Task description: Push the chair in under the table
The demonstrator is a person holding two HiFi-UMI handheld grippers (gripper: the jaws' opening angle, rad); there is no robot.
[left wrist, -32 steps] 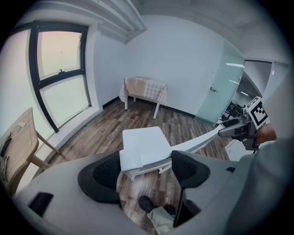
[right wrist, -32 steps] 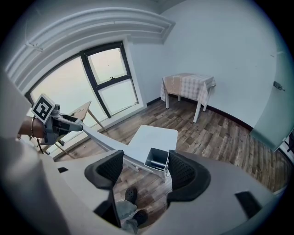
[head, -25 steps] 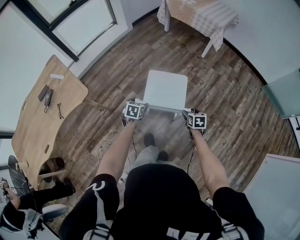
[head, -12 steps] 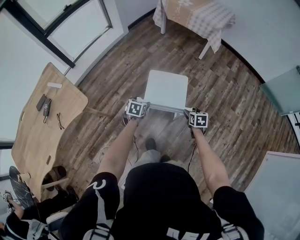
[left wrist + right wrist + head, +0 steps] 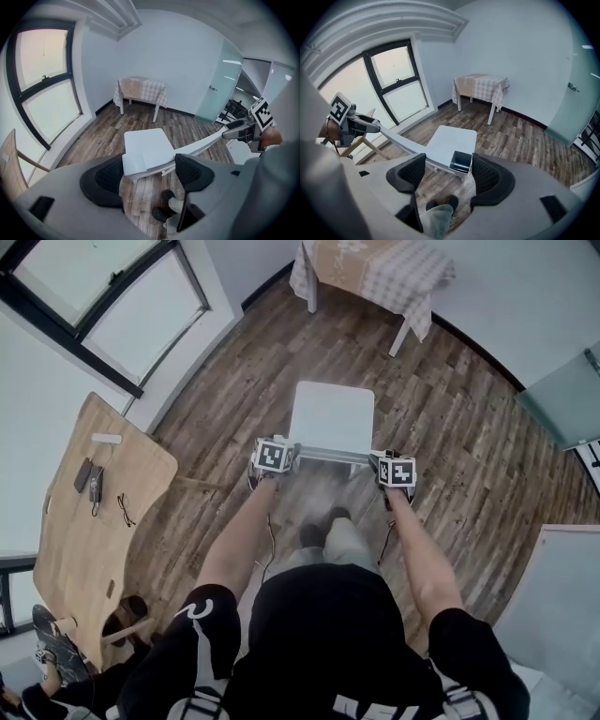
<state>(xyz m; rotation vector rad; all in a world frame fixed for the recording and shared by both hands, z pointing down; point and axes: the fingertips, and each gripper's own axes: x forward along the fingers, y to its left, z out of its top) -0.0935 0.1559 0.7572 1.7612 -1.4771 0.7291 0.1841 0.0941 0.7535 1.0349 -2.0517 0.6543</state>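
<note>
The white chair (image 5: 332, 416) stands on the wood floor with its seat toward the cloth-covered table (image 5: 375, 268), about a chair's length short of it. My left gripper (image 5: 281, 457) is at the left end of the chair's top back rail (image 5: 333, 455) and my right gripper (image 5: 386, 468) at its right end. In the left gripper view the rail's end (image 5: 133, 164) lies between the spread jaws of the left gripper (image 5: 150, 171). The right gripper view shows the rail's hollow end (image 5: 461, 162) between the spread jaws of the right gripper (image 5: 448, 174). Neither pair of jaws clamps the rail.
A curved wooden desk (image 5: 94, 521) with small items stands at the left, below a large window (image 5: 94, 296). A frosted glass door (image 5: 562, 399) is on the right, a white panel (image 5: 553, 606) at lower right. Someone's legs (image 5: 56, 662) show at the bottom left.
The person has stepped forward, a foot now further ahead. The chair and both grippers have moved with them toward the table, and the wooden desk has slid back in view.
</note>
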